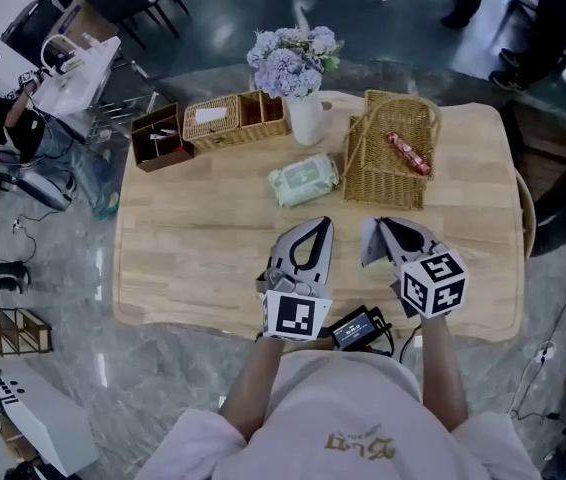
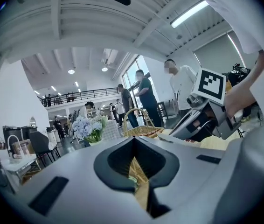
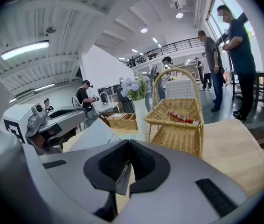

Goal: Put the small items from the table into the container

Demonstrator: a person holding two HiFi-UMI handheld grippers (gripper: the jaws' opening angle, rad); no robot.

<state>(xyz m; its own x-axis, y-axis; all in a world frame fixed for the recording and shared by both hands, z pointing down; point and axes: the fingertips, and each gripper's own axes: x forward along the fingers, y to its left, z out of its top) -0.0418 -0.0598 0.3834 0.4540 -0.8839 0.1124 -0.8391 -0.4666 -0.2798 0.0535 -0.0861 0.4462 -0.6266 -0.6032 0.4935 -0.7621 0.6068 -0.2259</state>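
Note:
A wicker basket (image 1: pixel 368 173) with a handle stands at the table's far right and holds a red snack stick (image 1: pixel 408 153); the right gripper view shows both basket (image 3: pixel 178 139) and stick (image 3: pixel 181 117) straight ahead. A green pack of wipes (image 1: pixel 303 180) lies left of the basket. My right gripper (image 1: pixel 375 226) is shut on a thin white sheet-like packet (image 3: pixel 92 136), raised over the table's near edge. My left gripper (image 1: pixel 321 224) hovers beside it, jaws together with nothing between them. Through its narrow slit the basket (image 2: pixel 139 130) shows.
White vase of lilac flowers (image 1: pixel 298 78) stands behind the wipes. A low wicker tray (image 1: pixel 235 120) and a brown box (image 1: pixel 160 136) sit at the back left. A black device (image 1: pixel 360 326) rests at the near edge. People stand around the room.

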